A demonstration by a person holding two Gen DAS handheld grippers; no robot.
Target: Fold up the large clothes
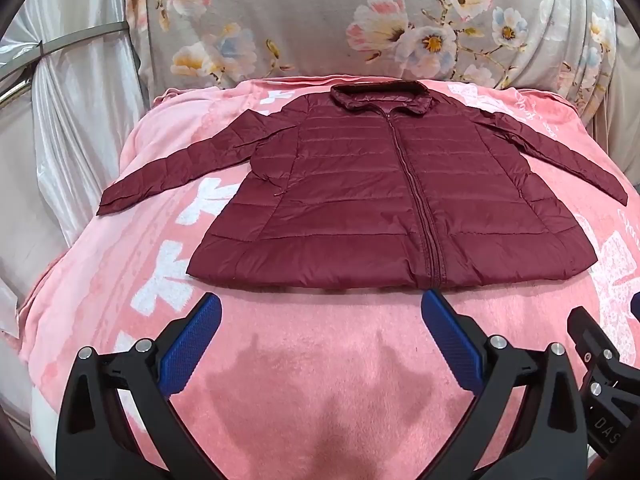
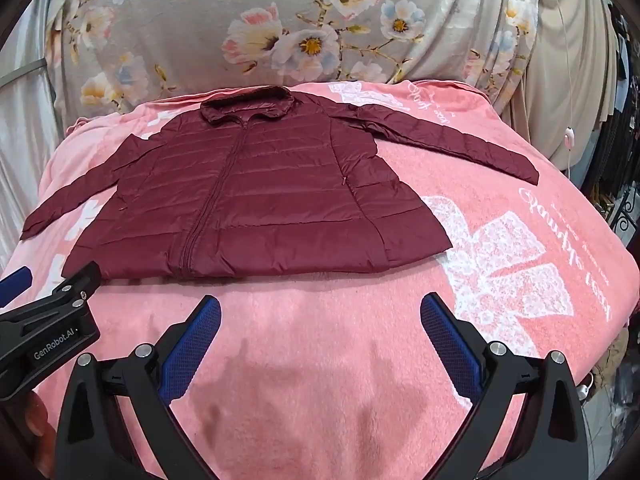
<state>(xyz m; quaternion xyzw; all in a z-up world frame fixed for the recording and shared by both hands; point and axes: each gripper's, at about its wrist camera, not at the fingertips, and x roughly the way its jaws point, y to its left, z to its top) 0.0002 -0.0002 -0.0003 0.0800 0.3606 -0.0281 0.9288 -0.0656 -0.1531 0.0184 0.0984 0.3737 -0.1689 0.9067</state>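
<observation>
Jacket: the jacket lies flat and front-up on the pink blanket, zipped shut, nothing folded yet.
Surface: the blanket covers what looks like a bed; a floral cloth hangs behind it at 12 o'clock.
Pointing: the collar faces 12 o'clock, away from me, and the hem faces 6 o'clock, nearest the tools.
Long axis: the body runs 12 to 6 along the zip, which leans a little toward 11 at the collar. The sleeves spread out and down, the left sleeve toward 8 o'clock and the right sleeve toward 4.
Left tool: the left tool is released, jaws spread wide with nothing between them, poised just short of the hem near the zip end.
Right tool: the right tool is likewise released and empty, over bare blanket at 6 o'clock of the hem's right corner.
Step in hand: I judge this as the approach before the first fold, likely a sleeve or a side panel brought across the chest.
Doing it well: pinch the shell near a seam or cuff, since the slick padding may slip. Lift only enough to clear the body, lay each sleeve straight across, and keep the fold line parallel to the zip so the later halving from hem to collar stays square.
</observation>
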